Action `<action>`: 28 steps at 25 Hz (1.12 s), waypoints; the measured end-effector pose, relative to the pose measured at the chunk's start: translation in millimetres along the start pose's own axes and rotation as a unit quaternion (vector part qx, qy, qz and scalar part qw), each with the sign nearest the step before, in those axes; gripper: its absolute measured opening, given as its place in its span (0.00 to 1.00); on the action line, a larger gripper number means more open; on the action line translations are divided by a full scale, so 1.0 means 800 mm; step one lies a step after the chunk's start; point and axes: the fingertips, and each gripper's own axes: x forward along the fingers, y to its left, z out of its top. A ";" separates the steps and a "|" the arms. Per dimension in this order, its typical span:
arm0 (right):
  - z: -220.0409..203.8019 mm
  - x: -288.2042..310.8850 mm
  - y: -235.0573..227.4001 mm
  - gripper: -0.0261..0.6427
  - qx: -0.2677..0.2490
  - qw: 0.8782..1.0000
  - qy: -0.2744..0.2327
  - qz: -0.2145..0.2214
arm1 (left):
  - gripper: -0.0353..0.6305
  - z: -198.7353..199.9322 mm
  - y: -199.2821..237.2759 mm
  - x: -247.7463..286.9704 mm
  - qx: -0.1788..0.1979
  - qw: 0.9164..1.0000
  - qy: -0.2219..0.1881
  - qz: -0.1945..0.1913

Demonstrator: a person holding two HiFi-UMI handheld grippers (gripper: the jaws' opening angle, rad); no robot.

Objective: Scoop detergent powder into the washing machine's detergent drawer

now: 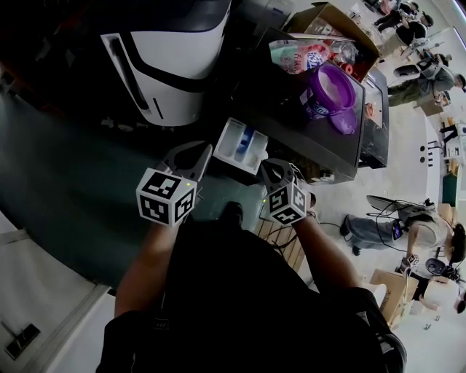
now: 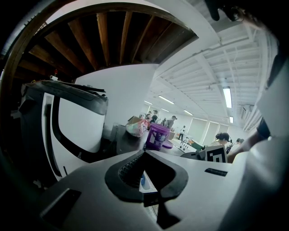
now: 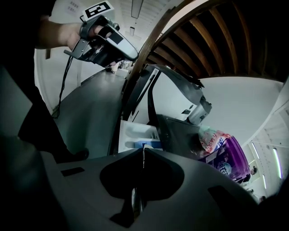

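A grey-green floor [image 1: 65, 189] is seen across the left of the head view. A white appliance [image 1: 175, 51] with a black stripe is stood at the upper left, just beside a dark washer [image 1: 306, 138]. On the washer's top a cardboard box [image 1: 335, 22] is set at the far end, with a purple tub [image 1: 331, 89] near the middle. The tub is open and pale powder is seen inside it. A printed pouch [image 1: 298, 55] is laid between box and tub, and a purple lid [image 1: 344, 120] is placed against the tub's near side.

The drawer [image 1: 242, 146] is pulled out of the washer's front, and white compartments and a blue insert are shown in it. It is also framed just past the jaw tips in both gripper views.

The left gripper [image 2: 144, 151] is held just short of the drawer, its jaws brought together at the tips with nothing between them. The right gripper [image 3: 143, 149] is held beside it, near the drawer's corner, and its jaws are likewise closed tip to tip. A thin pale sliver is seen deep in its throat, possibly part of the gripper itself.
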 end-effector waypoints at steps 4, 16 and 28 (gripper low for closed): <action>0.001 -0.002 0.001 0.07 -0.001 1.000 -0.003 -0.005 | 0.06 -0.002 -0.002 -0.001 -0.001 1.000 0.002 -0.001; 0.010 -0.001 -0.002 0.07 -0.009 1.000 -0.012 -0.020 | 0.06 -0.006 0.004 -0.011 0.001 1.000 0.004 0.006; 0.020 -0.003 0.004 0.07 -0.004 0.999 -0.006 -0.034 | 0.06 0.001 0.009 -0.023 0.011 1.000 0.000 -0.004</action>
